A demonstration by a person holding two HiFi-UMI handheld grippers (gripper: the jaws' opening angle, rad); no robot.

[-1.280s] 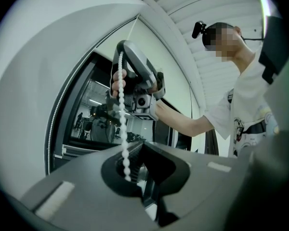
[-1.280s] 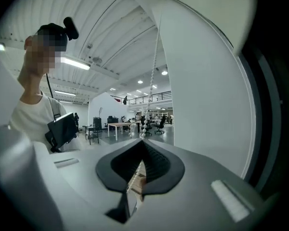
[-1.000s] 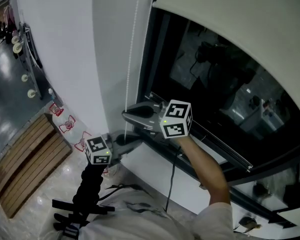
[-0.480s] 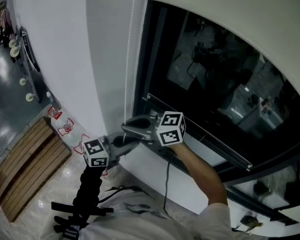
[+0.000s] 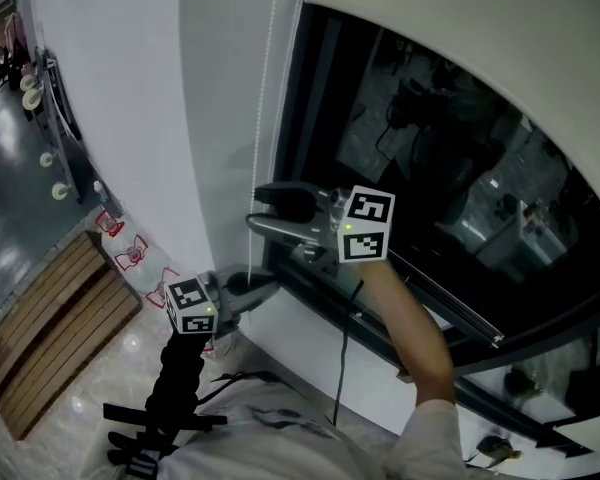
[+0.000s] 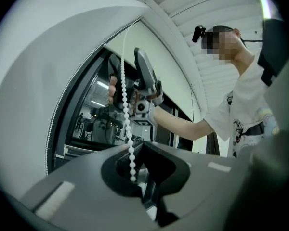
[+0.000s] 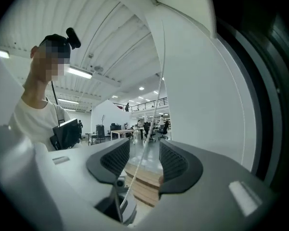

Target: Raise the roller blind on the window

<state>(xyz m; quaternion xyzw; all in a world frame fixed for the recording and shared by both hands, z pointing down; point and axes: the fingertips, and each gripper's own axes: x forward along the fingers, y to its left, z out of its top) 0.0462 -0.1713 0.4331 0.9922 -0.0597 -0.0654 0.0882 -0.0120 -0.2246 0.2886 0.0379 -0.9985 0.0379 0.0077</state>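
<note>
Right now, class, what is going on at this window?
A person works the bead chain of a roller blind with two handheld grippers. The left gripper is shut on the bead chain low down. The right gripper, higher up, has just been opening its jaws; the chain runs between them unpinched. The blind covers only the upper part of the window.

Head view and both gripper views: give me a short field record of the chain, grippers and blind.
chain: white bead chain hangs beside the dark window
left gripper: shut on the chain, lower down
right gripper: higher up, jaws have just been opening, chain between them unclamped
blind: cream roller blind covers only the window's top
</note>
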